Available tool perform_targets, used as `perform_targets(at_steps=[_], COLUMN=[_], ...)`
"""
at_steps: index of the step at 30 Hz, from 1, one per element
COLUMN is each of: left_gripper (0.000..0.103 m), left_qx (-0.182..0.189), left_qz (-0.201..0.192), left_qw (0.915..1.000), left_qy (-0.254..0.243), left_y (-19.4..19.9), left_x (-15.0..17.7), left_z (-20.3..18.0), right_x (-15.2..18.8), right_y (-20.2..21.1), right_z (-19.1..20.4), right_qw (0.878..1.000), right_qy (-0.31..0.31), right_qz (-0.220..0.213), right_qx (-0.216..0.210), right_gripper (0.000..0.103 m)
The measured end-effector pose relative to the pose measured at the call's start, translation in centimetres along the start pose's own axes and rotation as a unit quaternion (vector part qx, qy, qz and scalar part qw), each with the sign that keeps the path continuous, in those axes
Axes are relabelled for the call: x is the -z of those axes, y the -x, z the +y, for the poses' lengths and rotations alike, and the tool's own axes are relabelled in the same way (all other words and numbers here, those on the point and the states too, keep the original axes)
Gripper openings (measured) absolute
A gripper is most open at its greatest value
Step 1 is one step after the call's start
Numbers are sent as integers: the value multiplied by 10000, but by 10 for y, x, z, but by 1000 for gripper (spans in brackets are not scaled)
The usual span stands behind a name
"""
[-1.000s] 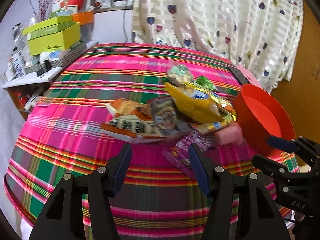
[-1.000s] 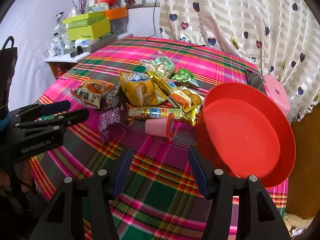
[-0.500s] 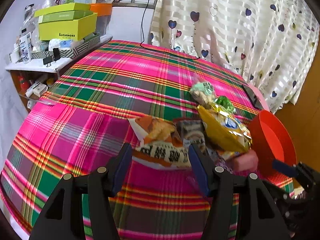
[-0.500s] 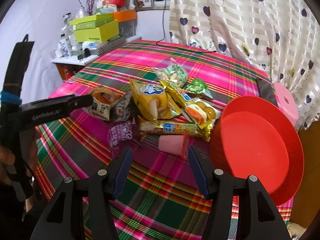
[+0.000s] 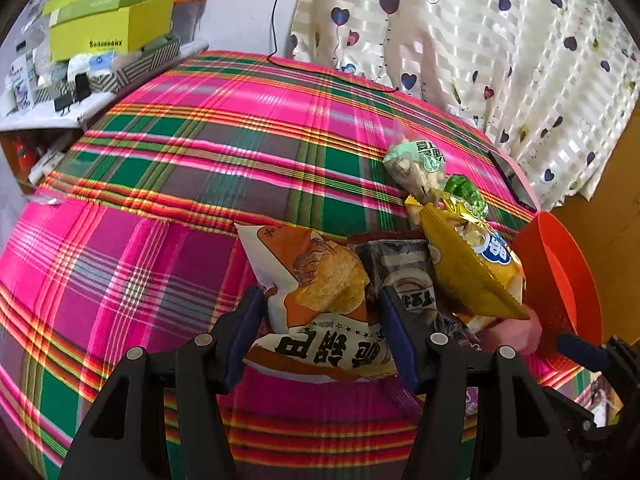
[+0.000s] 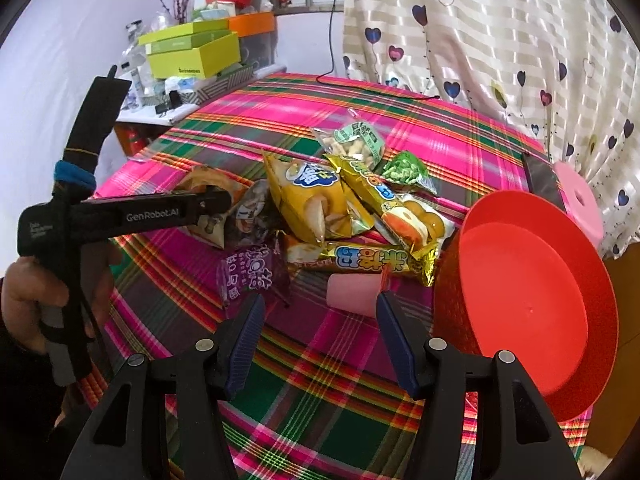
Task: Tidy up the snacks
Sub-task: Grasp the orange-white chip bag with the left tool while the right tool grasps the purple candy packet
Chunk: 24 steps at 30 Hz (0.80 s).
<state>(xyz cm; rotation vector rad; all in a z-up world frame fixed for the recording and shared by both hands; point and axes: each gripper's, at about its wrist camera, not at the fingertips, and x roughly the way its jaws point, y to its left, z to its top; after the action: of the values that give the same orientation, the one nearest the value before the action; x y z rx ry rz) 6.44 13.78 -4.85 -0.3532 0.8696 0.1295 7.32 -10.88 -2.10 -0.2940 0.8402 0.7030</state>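
Left gripper (image 5: 320,332) open, its two blue pads straddling the near end of the orange-and-white snack bag (image 5: 320,304); pads look just beside the bag's edges, and contact cannot be told. Right gripper (image 6: 318,334) also open and holding nothing, with the small pink cup (image 6: 354,294) lying on its side just beyond its fingertips. Landmark is the red bowl (image 6: 528,304), which stands tilted at the right edge of the plaid tablecloth (image 5: 224,152). All the snacks lie in one loose pile just left of the bowl: the orange-and-white bag at the far-left end of the pile, a dark packet (image 5: 408,276) between it and the yellow chip bag (image 6: 316,196), a long gold wrapper with blue lettering (image 6: 368,258) touching the bowl's wall, and a purple packet (image 6: 250,276) on the near-left fringe. Behind the pile, farther from the bowl, are a green-labelled clear pouch (image 6: 356,140) and a small green packet (image 6: 408,170). Judgement on handling: the orange-and-white bag looks light, air-puffed and glossy, so likely crinkly and slippery, with contents that could crush. A gentle pinch across the flat sealed end or the narrower near part seems safer than squeezing the swollen middle. None of the snacks is in the bowl yet.
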Motion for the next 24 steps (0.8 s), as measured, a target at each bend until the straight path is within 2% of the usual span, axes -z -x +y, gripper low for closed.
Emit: perform_targets(at_steps=[5,11,16,24], left_gripper=[53,52,52,52], left_qx=[-120,-119,-51,14], left_qz=[-188,-320,-389,-429], left_qw=[9996,9994,9992,9991], left_qy=[-171,-111,-52,10], left_y=[9,23,36,44], left_x=[7,15,22,27], left_z=[-2,9,18,29], right_x=[-2,-6,-12,-20], right_y=[-1,-7,-26,-62], right_z=[3,11,23,33], right_qw=[10000,9997,9980,9949], right_qy=[15,84,280,431], right_qz=[-6,22,160,491], right_qx=[-44,-226,-541,-765], right_gripper=[57,57,57,59])
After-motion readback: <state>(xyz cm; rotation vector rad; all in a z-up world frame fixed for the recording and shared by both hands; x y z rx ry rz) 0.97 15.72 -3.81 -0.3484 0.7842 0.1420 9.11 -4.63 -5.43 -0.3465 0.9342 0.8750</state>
